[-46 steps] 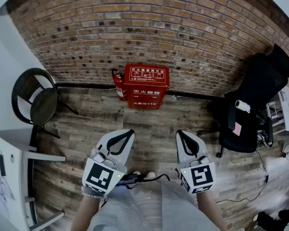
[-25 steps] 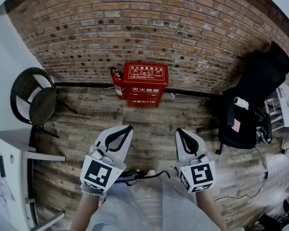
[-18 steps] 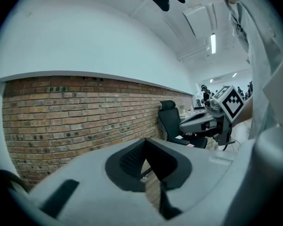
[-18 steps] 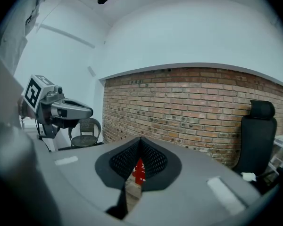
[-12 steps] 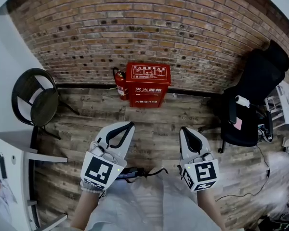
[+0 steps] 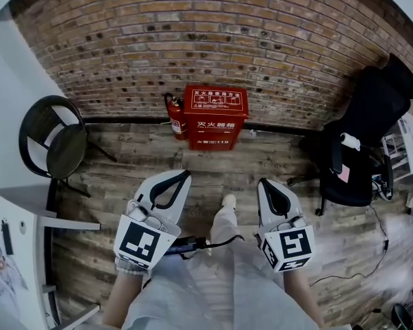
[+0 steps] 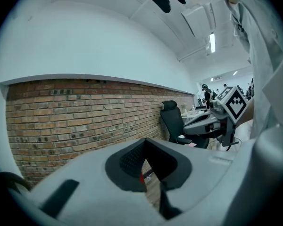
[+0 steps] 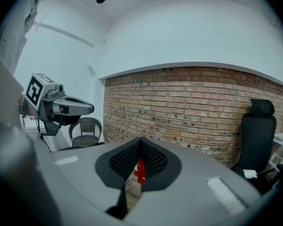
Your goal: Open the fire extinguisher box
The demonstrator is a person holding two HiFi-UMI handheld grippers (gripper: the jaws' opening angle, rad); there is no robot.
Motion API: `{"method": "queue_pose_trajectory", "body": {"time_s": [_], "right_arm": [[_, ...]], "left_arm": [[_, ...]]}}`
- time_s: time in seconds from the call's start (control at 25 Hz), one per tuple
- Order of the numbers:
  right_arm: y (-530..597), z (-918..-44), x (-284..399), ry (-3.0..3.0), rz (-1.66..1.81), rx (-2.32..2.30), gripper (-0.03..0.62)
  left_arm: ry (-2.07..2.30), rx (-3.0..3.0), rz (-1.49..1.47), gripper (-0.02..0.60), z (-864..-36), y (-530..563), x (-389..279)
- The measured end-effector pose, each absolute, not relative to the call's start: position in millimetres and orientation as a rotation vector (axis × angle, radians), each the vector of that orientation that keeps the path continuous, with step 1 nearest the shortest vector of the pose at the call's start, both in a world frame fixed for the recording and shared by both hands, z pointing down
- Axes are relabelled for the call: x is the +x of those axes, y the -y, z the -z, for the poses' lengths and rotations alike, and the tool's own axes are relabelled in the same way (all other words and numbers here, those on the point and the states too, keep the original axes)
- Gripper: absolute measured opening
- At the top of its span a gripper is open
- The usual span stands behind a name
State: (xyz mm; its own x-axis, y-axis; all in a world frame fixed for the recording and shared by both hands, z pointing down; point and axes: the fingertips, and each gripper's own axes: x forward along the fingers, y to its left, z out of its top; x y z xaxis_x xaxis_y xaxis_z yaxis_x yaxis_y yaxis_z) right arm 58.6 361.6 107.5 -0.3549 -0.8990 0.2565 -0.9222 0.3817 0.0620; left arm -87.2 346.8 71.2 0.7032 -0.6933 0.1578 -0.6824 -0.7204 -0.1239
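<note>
The head view shows 1 red box (image 6: 215, 115), closed. It stands on the floor (image 6: 213, 170) against the brick wall (image 6: 213, 40), well ahead of both grippers. 1 extinguisher (image 6: 177, 124) stands just beside it, on its left as that view has it.

There are 2 chairs: 1 wicker chair (image 6: 51, 146) at the left and 1 black office chair (image 6: 361, 143) at the right.

The 2 grippers are held side by side low in the view, with 1 foot (image 6: 228, 202) on the floor between them. The left gripper (image 6: 185, 175) has its jaws together at the tips with nothing between them. The right gripper (image 6: 264, 182) is likewise closed and empty.

Only the head view shows the box whole, the extinguisher apart from it and the foot. Each gripper view gives the box as just 1 red sliver, seen through the gap below that gripper's closed tips.

The left gripper view adds what the head view lacks: the ceiling lights (image 7: 212, 42) and the white wall above the bricks. It also takes in the right gripper with its marker cube, and the office chair behind that gripper.

The right gripper view shows the left gripper from the side and both chairs at once. The wicker chair is at its left and the office chair at its right.
</note>
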Motion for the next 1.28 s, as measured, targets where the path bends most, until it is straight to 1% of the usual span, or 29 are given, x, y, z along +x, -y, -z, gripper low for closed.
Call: {"method": "queue_pose_trajectory", "body": {"time_s": [0.28, 0.68, 1.28], "right_arm": [[-338.2, -107.8, 59.8, 2.415, -0.101, 1.574, 0.009], [-273.9, -117.4, 72.7, 2.454, -0.101, 1.499, 0.009], [-134.7, -136.5, 112.3, 2.484, -0.157, 1.383, 0.009]], "left_arm": [[-1.191, -2.843, 0.298, 0.0, -77.6, -326.9, -86.0], [-1.211, -2.814, 0.339, 0.0, -88.3, -273.9, -62.5], [-1.312, -2.799, 0.402, -0.001, -102.1, -141.4, -22.2]]}}
